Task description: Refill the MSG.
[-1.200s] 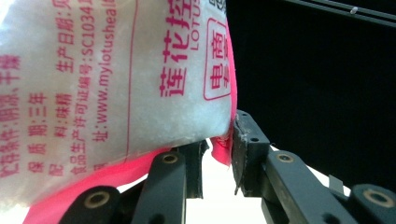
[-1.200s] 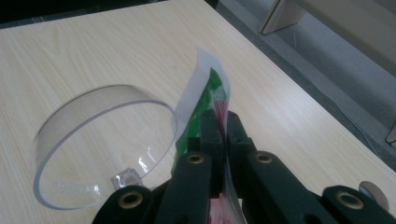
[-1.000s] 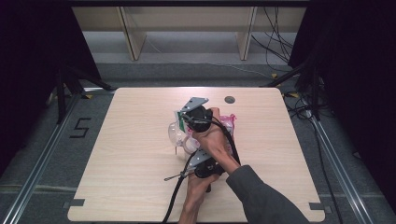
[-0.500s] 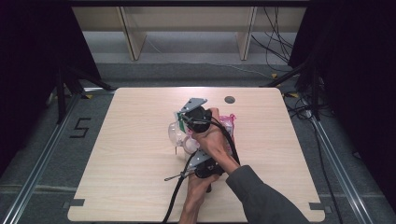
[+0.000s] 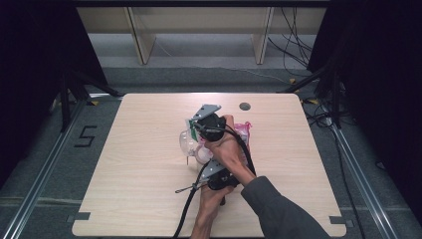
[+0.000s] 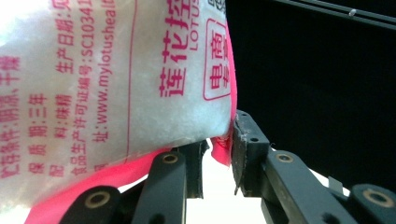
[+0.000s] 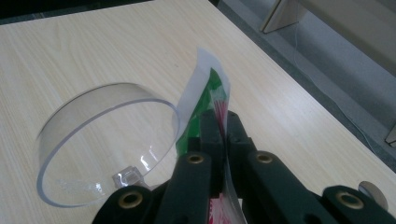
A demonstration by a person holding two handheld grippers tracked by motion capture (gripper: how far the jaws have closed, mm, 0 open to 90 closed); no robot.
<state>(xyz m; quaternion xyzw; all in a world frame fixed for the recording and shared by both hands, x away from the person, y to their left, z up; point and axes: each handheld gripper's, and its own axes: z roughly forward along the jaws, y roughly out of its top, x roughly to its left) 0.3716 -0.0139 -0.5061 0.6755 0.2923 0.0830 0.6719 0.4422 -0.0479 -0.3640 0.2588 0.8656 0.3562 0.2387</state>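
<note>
Pale wood table point(image 5: 139, 164); dark round grommet point(image 5: 244, 106), possibly hole; wooden shelving point(image 5: 199, 20) beyond.

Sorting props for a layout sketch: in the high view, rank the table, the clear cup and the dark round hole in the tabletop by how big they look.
1. Table, by far the largest.
2. Clear cup, partly hidden by a gripper.
3. Hole, smallest.

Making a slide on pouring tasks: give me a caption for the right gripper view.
Right tongs shut on a green-and-red packet edge beside a clear plastic cup on the wooden table.
</note>
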